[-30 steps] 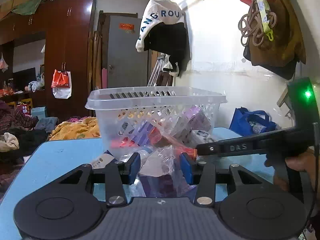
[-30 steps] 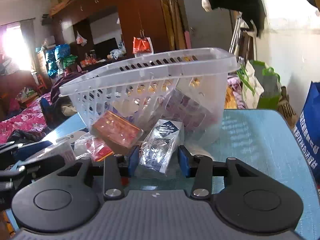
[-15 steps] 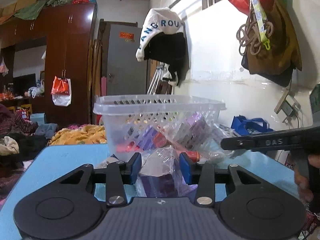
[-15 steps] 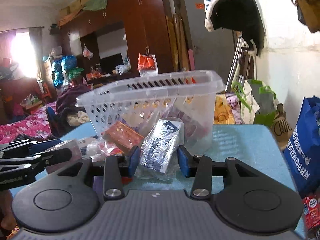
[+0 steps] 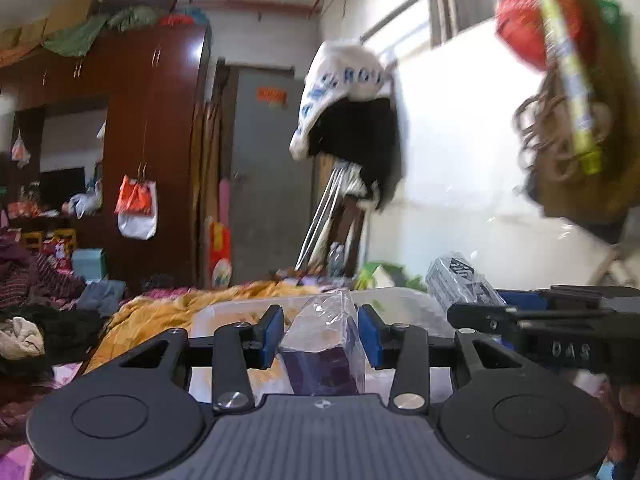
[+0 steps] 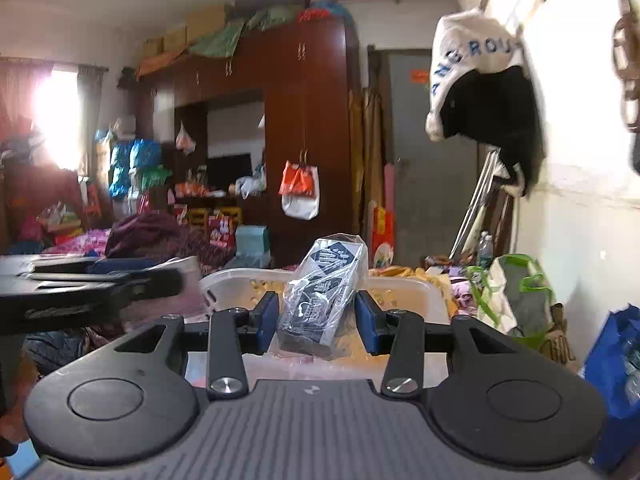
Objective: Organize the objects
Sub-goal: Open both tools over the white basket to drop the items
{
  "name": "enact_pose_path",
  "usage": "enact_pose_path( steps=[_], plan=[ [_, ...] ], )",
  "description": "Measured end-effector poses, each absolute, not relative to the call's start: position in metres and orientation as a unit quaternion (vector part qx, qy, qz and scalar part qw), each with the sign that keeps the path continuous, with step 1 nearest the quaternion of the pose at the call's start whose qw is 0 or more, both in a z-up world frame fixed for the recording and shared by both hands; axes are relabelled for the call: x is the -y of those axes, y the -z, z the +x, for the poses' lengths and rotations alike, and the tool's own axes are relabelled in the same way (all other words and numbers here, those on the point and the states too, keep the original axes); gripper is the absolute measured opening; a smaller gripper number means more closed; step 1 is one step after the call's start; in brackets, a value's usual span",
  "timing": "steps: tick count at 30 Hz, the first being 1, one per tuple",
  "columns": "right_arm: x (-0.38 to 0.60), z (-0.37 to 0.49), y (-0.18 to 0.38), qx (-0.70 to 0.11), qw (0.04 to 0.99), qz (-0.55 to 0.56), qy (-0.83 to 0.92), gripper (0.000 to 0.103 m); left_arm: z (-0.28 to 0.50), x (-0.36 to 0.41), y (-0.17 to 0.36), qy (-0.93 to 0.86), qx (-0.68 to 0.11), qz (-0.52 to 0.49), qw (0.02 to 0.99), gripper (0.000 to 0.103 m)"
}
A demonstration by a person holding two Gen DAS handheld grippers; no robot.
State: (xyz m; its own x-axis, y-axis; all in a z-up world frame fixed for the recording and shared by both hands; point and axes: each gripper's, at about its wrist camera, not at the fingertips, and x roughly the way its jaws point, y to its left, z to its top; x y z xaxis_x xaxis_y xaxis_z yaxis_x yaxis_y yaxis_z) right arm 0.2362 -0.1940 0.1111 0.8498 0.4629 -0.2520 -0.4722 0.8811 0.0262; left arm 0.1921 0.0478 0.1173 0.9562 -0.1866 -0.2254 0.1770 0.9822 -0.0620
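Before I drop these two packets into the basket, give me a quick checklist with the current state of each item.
1. Left gripper has its jaws closed on the purple packet: ok.
2. Right gripper has its jaws closed on the black-and-white packet: ok.
3. Both packets raised above the basket rim: ok, the rim shows below and behind them.
4. Packets directly over the opening rather than short of it: cannot tell from these low views.
5. Grippers clear of each other: ok, they are side by side with a gap.
6. Free space inside the basket: cannot tell, its inside is mostly hidden.
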Motion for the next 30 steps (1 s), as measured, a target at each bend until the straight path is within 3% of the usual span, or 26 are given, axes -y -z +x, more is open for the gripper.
enact_pose_path(
  steps=[4, 5, 6, 7, 8, 11, 13, 18, 20, 23, 27, 29, 30],
  plan=[
    [0.181, 0.246, -0.102, -0.127, 0.960, -0.067, -0.240, 0.049, 0.226, -0.047, -0.110, 0.075, -0.143, -0.026, 0.986, 0.050],
    [0.180, 0.243, -0.101, -0.117, 0.964, -0.073, -0.228, 0.060, 0.227, -0.046, -0.108, 0.064, -0.141, -0.017, 0.988, 0.056],
    [0.183, 0.238, -0.100, -0.108, 0.967, -0.071, -0.219, 0.072, 0.228, -0.044, -0.107, 0.051, -0.141, -0.006, 0.989, 0.075],
    [0.189, 0.230, -0.101, -0.099, 0.969, -0.058, -0.220, 0.095, 0.226, -0.044, -0.105, 0.045, -0.139, 0.000, 0.989, 0.080],
    [0.199, 0.220, -0.101, -0.092, 0.969, -0.039, -0.228, 0.103, 0.219, -0.047, -0.105, 0.043, -0.133, -0.001, 0.990, 0.080],
    [0.229, 0.186, -0.097, -0.082, 0.964, 0.005, -0.253, 0.103, 0.179, -0.060, -0.105, 0.067, -0.109, -0.017, 0.992, 0.080],
    [0.242, 0.173, -0.082, -0.096, 0.967, 0.016, -0.236, 0.103, 0.143, -0.069, -0.096, 0.097, -0.099, -0.026, 0.990, 0.088],
    [0.245, 0.204, -0.032, -0.237, 0.954, -0.009, -0.185, 0.102, 0.096, -0.064, -0.047, 0.108, -0.156, -0.003, 0.982, 0.089],
    [0.248, 0.218, -0.020, -0.269, 0.946, 0.010, -0.184, 0.085, 0.092, -0.061, -0.032, 0.115, -0.179, -0.008, 0.977, 0.089],
    [0.248, 0.232, -0.007, -0.305, 0.929, 0.031, -0.207, 0.067, 0.096, -0.053, -0.021, 0.122, -0.199, -0.005, 0.972, 0.089],
    [0.241, 0.235, 0.003, -0.318, 0.923, 0.024, -0.215, 0.061, 0.103, -0.049, -0.009, 0.124, -0.218, -0.007, 0.968, 0.089],
    [0.244, 0.231, 0.004, -0.319, 0.920, 0.032, -0.224, 0.046, 0.103, -0.048, -0.003, 0.128, -0.226, -0.005, 0.966, 0.089],
    [0.245, 0.230, 0.003, -0.316, 0.921, 0.030, -0.224, 0.047, 0.103, -0.046, -0.001, 0.127, -0.229, -0.001, 0.965, 0.089]
  ],
)
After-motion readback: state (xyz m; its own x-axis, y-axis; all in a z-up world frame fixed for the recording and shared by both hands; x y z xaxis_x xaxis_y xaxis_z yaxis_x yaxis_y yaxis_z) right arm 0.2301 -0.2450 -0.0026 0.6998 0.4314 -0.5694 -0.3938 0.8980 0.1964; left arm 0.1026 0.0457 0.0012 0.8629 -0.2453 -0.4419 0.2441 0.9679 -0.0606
